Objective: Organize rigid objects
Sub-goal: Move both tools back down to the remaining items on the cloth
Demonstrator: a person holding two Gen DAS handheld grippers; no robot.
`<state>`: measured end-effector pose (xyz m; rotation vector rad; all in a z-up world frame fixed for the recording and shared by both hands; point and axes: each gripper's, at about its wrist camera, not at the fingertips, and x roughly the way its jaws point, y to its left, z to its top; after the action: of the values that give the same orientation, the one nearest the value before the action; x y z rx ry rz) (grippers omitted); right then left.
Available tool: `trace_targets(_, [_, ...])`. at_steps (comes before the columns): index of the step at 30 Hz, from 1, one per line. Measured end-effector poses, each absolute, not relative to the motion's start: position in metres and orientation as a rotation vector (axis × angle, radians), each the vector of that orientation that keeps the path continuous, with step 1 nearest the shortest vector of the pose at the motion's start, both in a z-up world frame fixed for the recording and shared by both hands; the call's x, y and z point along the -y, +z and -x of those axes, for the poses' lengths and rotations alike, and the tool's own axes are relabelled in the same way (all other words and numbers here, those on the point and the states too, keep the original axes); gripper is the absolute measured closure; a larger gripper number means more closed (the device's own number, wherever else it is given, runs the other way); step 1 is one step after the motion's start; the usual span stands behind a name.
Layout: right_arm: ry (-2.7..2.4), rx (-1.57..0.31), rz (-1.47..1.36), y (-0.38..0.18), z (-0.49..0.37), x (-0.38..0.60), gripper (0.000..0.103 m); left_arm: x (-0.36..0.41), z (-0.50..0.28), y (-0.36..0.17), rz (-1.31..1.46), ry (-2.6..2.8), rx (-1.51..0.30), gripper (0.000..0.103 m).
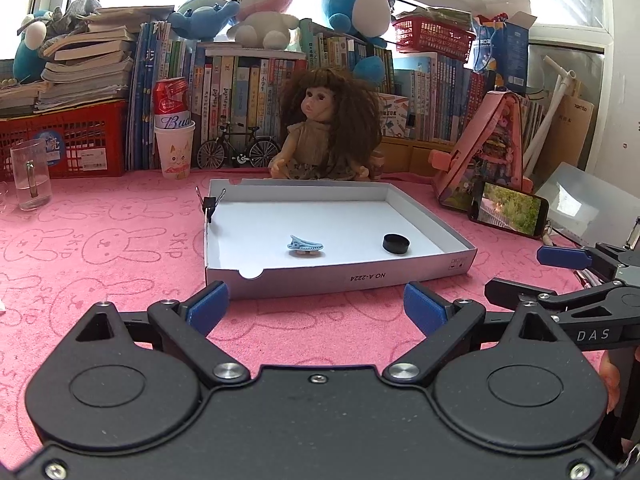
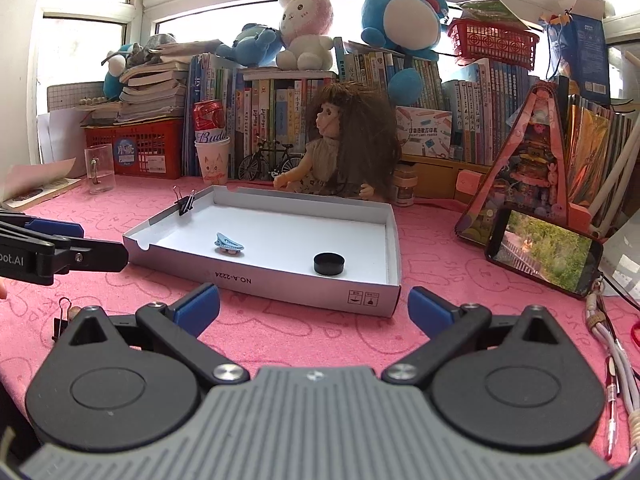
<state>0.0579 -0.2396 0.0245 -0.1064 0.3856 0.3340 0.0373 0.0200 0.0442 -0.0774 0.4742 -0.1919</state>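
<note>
Left tongs (image 1: 316,306) and right tongs (image 2: 314,308), both apart and empty, before box (image 1: 408,276) holding hair clip (image 1: 306,246) and black cap (image 1: 396,243).

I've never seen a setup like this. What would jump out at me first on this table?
Probably the curly-haired doll sitting against the books, right behind a shallow white box on the pink cloth. Inside the box lie a small blue clip and a black cap. Above, plush toys crowd the bookshelf top.
</note>
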Motion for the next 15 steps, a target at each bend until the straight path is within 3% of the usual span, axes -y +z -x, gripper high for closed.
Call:
trace_targets(9, [0.308, -0.391, 0.084, 0.010, -0.044, 0.254, 0.000, -0.033, -0.008, 0.029, 0.064, -0.173, -0.475, 0.009])
trace_targets(15, [0.320, -0.380, 0.152, -0.001, -0.028, 0.262, 0.000, -0.045, 0.009, 0.022, 0.068, -0.161, -0.481, 0.016])
